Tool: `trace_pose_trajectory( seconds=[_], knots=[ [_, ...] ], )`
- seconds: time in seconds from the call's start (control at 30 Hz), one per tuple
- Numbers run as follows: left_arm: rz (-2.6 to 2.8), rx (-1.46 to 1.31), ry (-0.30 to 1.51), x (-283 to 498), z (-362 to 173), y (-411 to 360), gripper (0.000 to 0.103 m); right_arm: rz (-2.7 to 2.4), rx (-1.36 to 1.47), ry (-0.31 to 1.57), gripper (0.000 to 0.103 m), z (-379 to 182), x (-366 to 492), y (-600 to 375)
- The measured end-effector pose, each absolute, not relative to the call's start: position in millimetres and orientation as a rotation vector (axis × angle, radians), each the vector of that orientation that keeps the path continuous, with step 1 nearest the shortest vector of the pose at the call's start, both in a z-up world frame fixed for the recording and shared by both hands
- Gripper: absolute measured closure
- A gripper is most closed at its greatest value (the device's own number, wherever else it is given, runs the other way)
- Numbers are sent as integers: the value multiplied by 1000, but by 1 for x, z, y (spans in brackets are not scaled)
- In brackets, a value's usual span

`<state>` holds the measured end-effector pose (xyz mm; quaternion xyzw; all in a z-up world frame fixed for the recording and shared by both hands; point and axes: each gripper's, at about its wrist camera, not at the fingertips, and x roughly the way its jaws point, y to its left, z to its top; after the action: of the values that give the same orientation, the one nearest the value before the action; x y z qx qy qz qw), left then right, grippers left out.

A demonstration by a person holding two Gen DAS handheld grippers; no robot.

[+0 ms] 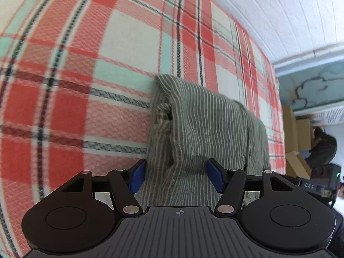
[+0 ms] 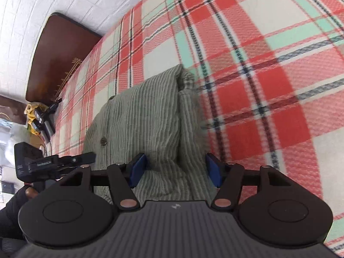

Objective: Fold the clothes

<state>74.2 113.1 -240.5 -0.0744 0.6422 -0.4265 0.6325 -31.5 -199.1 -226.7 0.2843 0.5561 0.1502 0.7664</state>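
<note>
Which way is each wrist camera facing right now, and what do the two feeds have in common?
Left wrist: on the left gripper, looking along its open blue fingers over the green striped shirt on the plaid bedspread; the other gripper shows at right.
Right wrist: on the right gripper, fingers open, facing the same shirt, wooden headboard beyond; a dark sleeve shows lower left.
Shared: shirt, bedspread, white brick wall.

Red, cream and mint plaid woven bedcover [image 1: 90, 81] spread wide. White brick-pattern wall [image 2: 53, 2] behind, touching dark brown wooden headboard [image 2: 58, 58]. Yellow cloth with dark gadgets [image 2: 38, 116] heaped near the headboard's lower end. Tan cardboard boxes [image 1: 297, 142] stacked beyond the cover's far edge, under a pale blue painted panel [image 1: 311, 86].
</note>
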Motion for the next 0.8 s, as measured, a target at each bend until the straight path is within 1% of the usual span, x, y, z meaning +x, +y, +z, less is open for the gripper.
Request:
trace_pose_trajectory(
  seconds=[0.07,0.17,0.27,0.3,0.37,0.4,0.43,0.47,0.5,0.53,0.57,0.6,0.63,0.7,0.73,0.8],
  knots=[
    [-984,-163,1464,73,-244,110,28,318,611,1211,39,-228,-31,-198],
    [-977,-226,1484,78,-248,117,29,302,620,1199,38,-226,-35,-203],
    [-970,-273,1496,79,-250,117,29,289,642,1195,38,-229,-37,-207],
    [-980,-273,1497,78,-250,114,29,287,653,1194,36,-231,-37,-207],
    [-1000,-257,1495,74,-248,107,30,289,683,1185,36,-232,-33,-205],
    [-1010,-243,1491,71,-247,104,30,293,694,1183,37,-233,-31,-203],
    [-1015,-228,1487,71,-247,102,33,303,694,1184,43,-233,-29,-201],
    [-1020,-213,1482,70,-246,101,34,309,688,1185,45,-234,-29,-200],
    [-1008,-220,1487,71,-247,103,43,315,682,1186,50,-235,-29,-199],
    [-996,-227,1492,73,-248,105,57,321,683,1186,57,-235,-29,-199],
    [-984,-234,1497,74,-249,107,61,326,698,1182,61,-233,-30,-200],
    [-980,-234,1496,74,-248,107,71,331,713,1179,67,-232,-30,-200],
    [-977,-216,1482,71,-244,104,79,335,728,1175,76,-231,-30,-200],
    [-986,-185,1443,66,-233,98,88,345,757,1168,83,-228,-31,-201],
    [-997,-171,1418,63,-225,95,90,350,772,1165,85,-227,-31,-202],
    [-1020,-159,1381,65,-211,91,92,360,801,1157,86,-224,-32,-202]
  ],
)
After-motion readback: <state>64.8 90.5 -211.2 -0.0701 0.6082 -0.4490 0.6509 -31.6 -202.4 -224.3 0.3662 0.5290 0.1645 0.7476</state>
